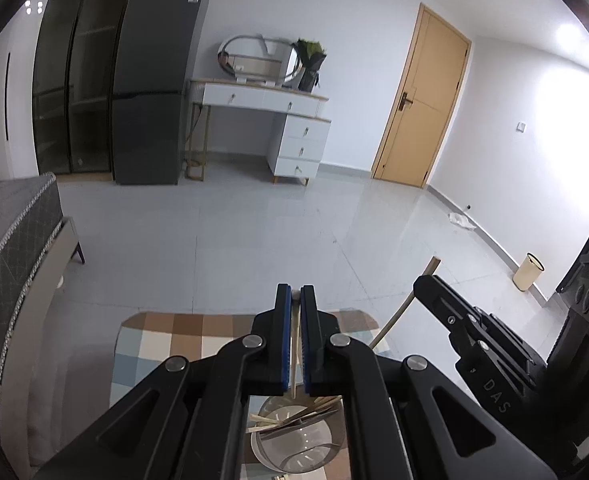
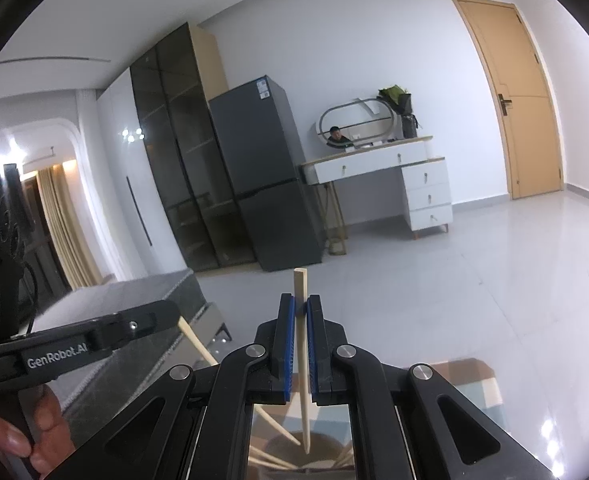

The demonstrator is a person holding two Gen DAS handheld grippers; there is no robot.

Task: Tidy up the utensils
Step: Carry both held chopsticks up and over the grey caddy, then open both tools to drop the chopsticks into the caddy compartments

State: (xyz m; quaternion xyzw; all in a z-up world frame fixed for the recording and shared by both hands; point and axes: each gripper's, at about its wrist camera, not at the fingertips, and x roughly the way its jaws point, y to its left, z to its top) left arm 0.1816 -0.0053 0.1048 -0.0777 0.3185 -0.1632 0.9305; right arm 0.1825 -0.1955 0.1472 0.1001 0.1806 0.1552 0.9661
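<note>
Left wrist: the left gripper (image 1: 295, 294) pinches a chopstick (image 1: 294, 354) lengthwise, its tip over the cup (image 1: 294, 440) that holds more sticks. Right wrist: the right gripper (image 2: 301, 308) clamps another chopstick (image 2: 303, 360) mid-shaft above the cup. Both sticks look light, stiff and smooth; a mid-shaft hold probably limits swivelling.

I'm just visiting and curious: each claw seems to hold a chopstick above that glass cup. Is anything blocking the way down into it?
Nothing visible blocks it. The left gripper and right gripper each pinch a chopstick pointing down toward the glass cup, which already holds several chopsticks.
</note>
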